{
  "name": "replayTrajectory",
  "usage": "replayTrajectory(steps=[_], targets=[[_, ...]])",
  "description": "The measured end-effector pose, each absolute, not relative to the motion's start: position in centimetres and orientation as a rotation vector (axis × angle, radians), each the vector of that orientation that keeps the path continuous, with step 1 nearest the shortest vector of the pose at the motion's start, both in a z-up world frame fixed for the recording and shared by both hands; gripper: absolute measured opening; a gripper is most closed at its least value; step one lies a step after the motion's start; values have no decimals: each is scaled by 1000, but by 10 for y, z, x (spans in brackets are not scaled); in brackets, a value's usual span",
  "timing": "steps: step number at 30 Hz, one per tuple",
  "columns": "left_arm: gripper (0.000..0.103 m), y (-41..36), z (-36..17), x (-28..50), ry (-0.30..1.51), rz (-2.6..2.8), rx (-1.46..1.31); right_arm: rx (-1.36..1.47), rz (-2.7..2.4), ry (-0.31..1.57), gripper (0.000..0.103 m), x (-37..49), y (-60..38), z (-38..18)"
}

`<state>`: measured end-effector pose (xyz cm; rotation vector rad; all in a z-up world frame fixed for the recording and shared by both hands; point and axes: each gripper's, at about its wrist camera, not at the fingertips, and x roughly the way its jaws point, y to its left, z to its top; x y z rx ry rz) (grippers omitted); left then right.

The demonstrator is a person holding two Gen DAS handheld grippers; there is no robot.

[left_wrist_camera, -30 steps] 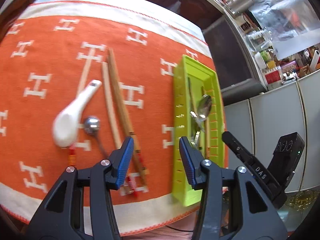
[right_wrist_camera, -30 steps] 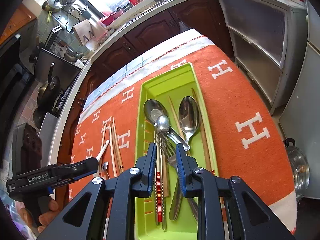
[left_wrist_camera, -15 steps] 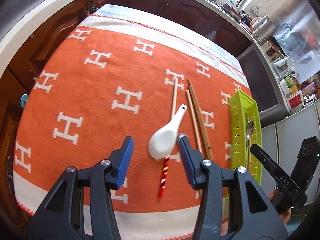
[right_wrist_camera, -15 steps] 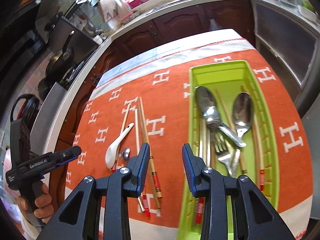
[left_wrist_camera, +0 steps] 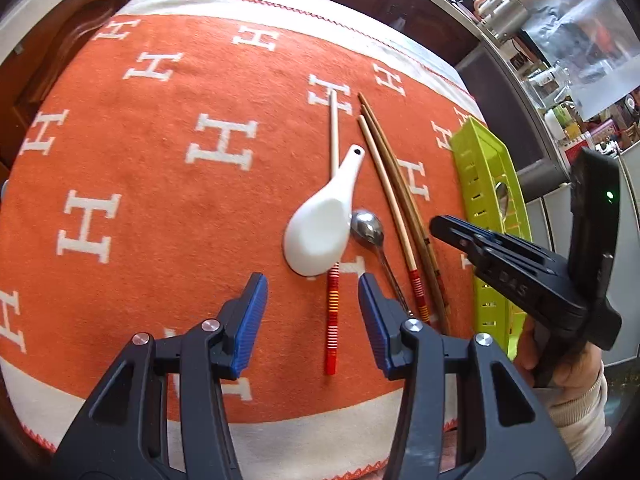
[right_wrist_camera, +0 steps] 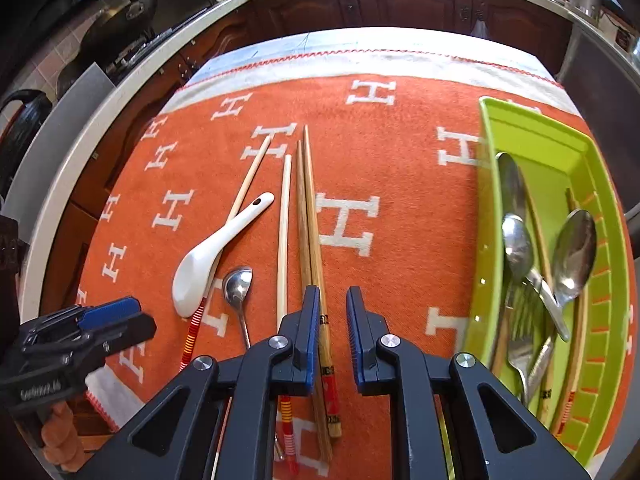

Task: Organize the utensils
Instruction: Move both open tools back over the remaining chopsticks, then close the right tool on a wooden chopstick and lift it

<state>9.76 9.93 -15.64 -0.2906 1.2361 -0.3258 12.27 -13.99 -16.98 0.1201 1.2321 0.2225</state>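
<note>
A white ceramic spoon lies on the orange cloth, resting over a red-striped chopstick. A small metal spoon and several more chopsticks lie beside it. The green tray at the right holds metal spoons, a fork and chopsticks. My left gripper is open and empty just short of the white spoon. My right gripper is open and empty over the brown chopsticks' handles.
The orange cloth with white H marks covers the table, with a white border at its edges. Dark wooden cabinets stand behind. Kitchen clutter and a metal kettle sit at the far right.
My right gripper has swung left from the tray to the loose chopsticks and narrowed a little. My left gripper has moved closer to the white spoon.
</note>
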Motion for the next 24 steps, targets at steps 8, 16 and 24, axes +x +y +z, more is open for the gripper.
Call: replayTrajectory(steps=[8, 16, 24], targets=[[44, 91, -159, 104, 1240, -368, -309, 12, 209, 1274, 9, 137, -120, -185], [44, 78, -151, 110, 1216, -402, -310, -32, 194, 1233, 8, 148, -115, -185], [44, 52, -135, 118, 1166, -445, -280, 164, 165, 1213, 6, 147, -140, -183]])
